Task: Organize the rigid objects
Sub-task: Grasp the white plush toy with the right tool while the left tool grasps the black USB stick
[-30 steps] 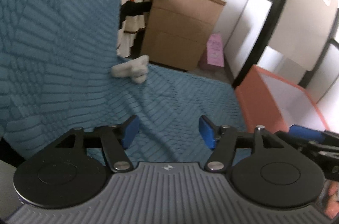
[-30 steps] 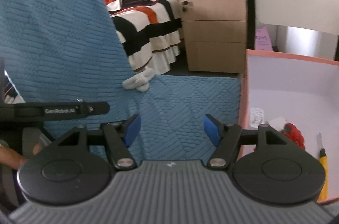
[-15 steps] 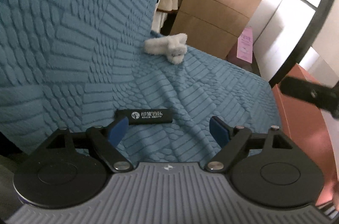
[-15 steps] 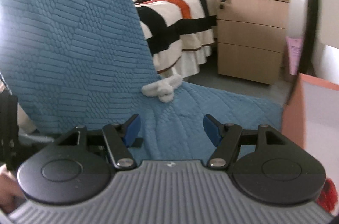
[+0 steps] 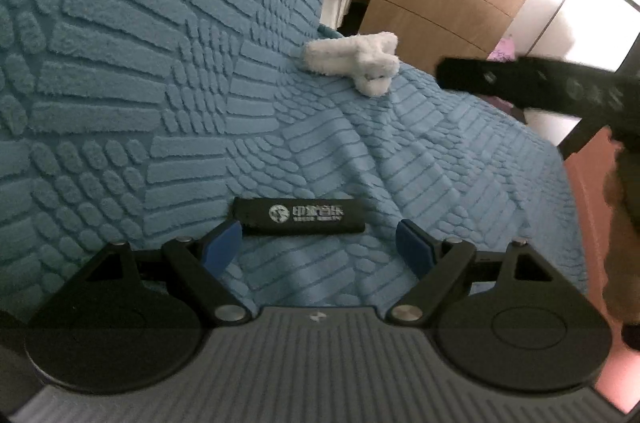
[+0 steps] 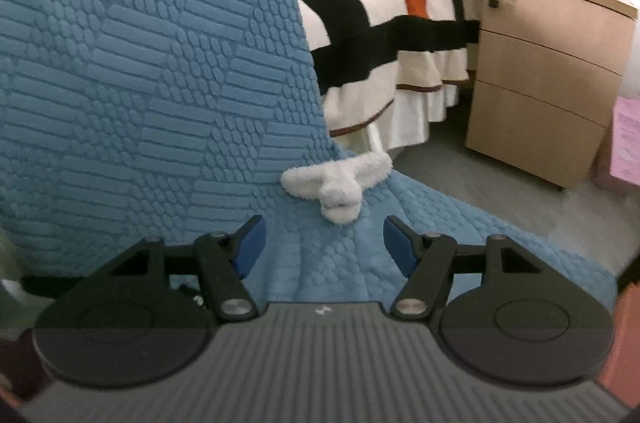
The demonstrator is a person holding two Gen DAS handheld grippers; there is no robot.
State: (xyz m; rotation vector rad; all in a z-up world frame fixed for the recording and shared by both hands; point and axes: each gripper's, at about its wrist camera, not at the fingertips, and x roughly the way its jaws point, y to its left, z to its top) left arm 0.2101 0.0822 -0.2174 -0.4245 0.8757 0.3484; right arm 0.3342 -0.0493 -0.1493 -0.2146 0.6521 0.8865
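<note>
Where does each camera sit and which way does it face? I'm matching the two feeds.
Left wrist: on the left gripper, looking along its open fingers at a black bar on the blue sofa cover; the other gripper's arm crosses at right.
Right wrist: on the right gripper, fingers open, facing the sofa, a striped bed and drawers.
Shared: white fluffy object, cover, drawers.

A bedroom in a home.
A bed with a striped cream, black and orange cover [image 6: 384,3] stands at the far side, a wooden drawer cabinet [image 6: 548,79] to its right, and a blue textured throw [image 6: 140,83] drapes over padded seating in the near left.
</note>
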